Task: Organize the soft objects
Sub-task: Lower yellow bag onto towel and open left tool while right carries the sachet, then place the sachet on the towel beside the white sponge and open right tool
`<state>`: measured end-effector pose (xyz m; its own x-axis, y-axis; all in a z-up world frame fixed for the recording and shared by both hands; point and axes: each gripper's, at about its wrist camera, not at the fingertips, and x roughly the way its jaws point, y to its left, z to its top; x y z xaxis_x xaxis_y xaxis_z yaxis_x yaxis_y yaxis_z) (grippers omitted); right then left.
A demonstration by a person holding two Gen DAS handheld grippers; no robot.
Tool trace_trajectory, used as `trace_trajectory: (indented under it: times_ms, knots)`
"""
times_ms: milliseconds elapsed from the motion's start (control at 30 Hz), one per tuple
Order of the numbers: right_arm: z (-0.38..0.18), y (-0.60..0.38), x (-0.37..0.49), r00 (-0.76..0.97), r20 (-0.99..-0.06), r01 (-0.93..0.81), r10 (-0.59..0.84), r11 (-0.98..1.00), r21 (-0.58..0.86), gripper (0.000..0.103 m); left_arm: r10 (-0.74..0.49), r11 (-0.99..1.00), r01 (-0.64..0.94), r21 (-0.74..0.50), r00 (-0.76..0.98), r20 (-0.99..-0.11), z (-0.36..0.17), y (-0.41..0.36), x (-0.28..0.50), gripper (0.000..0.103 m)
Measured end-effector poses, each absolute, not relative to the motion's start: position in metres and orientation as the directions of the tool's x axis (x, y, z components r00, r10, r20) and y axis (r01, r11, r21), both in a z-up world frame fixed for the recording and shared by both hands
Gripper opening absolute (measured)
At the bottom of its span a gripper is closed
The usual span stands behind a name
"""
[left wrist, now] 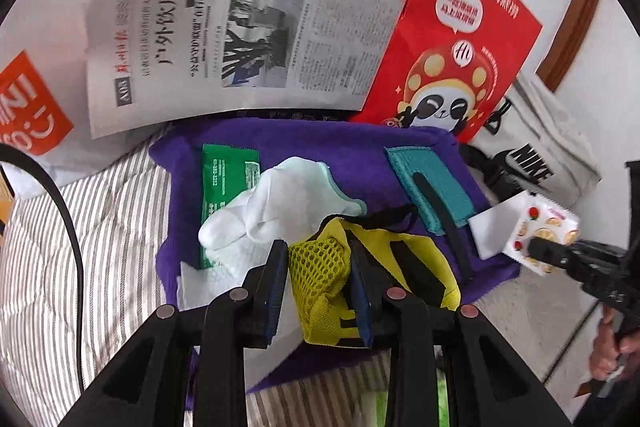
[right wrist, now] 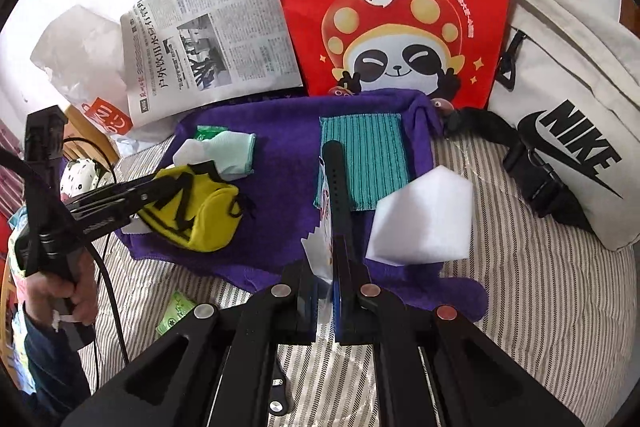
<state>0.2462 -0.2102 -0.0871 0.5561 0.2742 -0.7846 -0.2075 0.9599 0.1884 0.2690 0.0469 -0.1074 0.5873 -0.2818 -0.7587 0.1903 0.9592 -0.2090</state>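
A purple towel [left wrist: 360, 155] [right wrist: 288, 131] lies on the striped bed. On it lie a white sock [left wrist: 276, 203] [right wrist: 228, 151], a green packet [left wrist: 228, 183], a teal cloth [left wrist: 432, 183] [right wrist: 368, 155] with a black strap [right wrist: 336, 171] across it, and a white sponge block [right wrist: 424, 219] [left wrist: 496, 227]. My left gripper [left wrist: 320, 267] is shut on a yellow mesh pouch [left wrist: 320, 275] [right wrist: 200, 211]. My right gripper [right wrist: 324, 267] is shut on a white patterned packet [left wrist: 544, 231] [right wrist: 318, 255] at the towel's right edge.
A newspaper [left wrist: 248, 15], a red panda bag [left wrist: 452, 47] [right wrist: 392, 7] and a white Nike bag [right wrist: 568, 115] [left wrist: 536, 155] stand behind the towel. An orange-printed plastic bag [left wrist: 28, 107] lies far left. A cable [left wrist: 68, 227] crosses the striped bedding [left wrist: 100, 247].
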Motion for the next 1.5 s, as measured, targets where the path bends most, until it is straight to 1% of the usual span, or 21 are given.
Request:
trace_trajectory:
  times_ms: [133,233,400,633,700,733,800,867,900,1033,1233,1433,1500]
  knots:
    - [-0.094,-0.208,0.250,0.541,-0.794,-0.212,0.278,0.958,0.192,0.006,-0.199,0.978,0.171,-0.119,0.605,-0.770,-0.118,0.042,0.276,0.028]
    - [-0.099,-0.205,0.252,0.534,-0.797,-0.218,0.282,0.957,0.193,0.006,-0.219,0.974,0.181,-0.137,0.586,-0.780,-0.129,0.043,0.278,0.029]
    - [-0.106,-0.199,0.257,0.519,-0.804,-0.227,0.288,0.954,0.195,0.006,-0.210,0.974,0.195,-0.119,0.555,-0.805,-0.145,0.039,0.280,0.029]
    - [-0.108,-0.195,0.262,0.504,-0.807,-0.237,0.308,0.948,0.214,0.006,-0.229,0.968,0.211,-0.136,0.516,-0.826,-0.145,0.043,0.277,0.032]
    - [-0.109,-0.193,0.262,0.500,-0.809,-0.242,0.310,0.947,0.213,0.006,-0.235,0.966,0.215,-0.142,0.506,-0.830,-0.144,0.044,0.275,0.035]
    - [-0.110,-0.193,0.262,0.499,-0.810,-0.242,0.309,0.947,0.213,0.006,-0.237,0.965,0.217,-0.144,0.504,-0.831,-0.144,0.044,0.273,0.039]
    - [-0.109,-0.193,0.262,0.500,-0.809,-0.239,0.308,0.947,0.213,0.006,-0.245,0.964,0.217,-0.155,0.495,-0.834,-0.142,0.045,0.270,0.044]
    - [-0.109,-0.194,0.262,0.500,-0.811,-0.236,0.306,0.948,0.212,0.006,-0.236,0.966,0.210,-0.148,0.498,-0.835,-0.138,0.047,0.266,0.054]
    - [-0.108,-0.194,0.263,0.501,-0.810,-0.237,0.305,0.948,0.211,0.006,-0.227,0.969,0.204,-0.142,0.498,-0.837,-0.136,0.050,0.263,0.055]
    - [-0.108,-0.193,0.269,0.491,-0.815,-0.241,0.309,0.947,0.215,0.006,-0.220,0.971,0.197,-0.136,0.508,-0.833,-0.123,0.057,0.253,0.056]
    - [-0.119,-0.182,0.287,0.428,-0.838,-0.257,0.338,0.935,0.246,0.006,-0.232,0.972,0.168,-0.167,0.535,-0.812,-0.104,0.075,0.240,0.056]
    - [-0.133,-0.174,0.299,0.366,-0.875,-0.252,0.316,0.939,0.234,0.007,-0.249,0.968,0.161,-0.192,0.535,-0.807,-0.100,0.086,0.232,0.056]
    - [-0.133,-0.170,0.300,0.359,-0.888,-0.255,0.286,0.946,0.202,0.007,-0.253,0.967,0.159,-0.197,0.536,-0.805,-0.100,0.087,0.231,0.056]
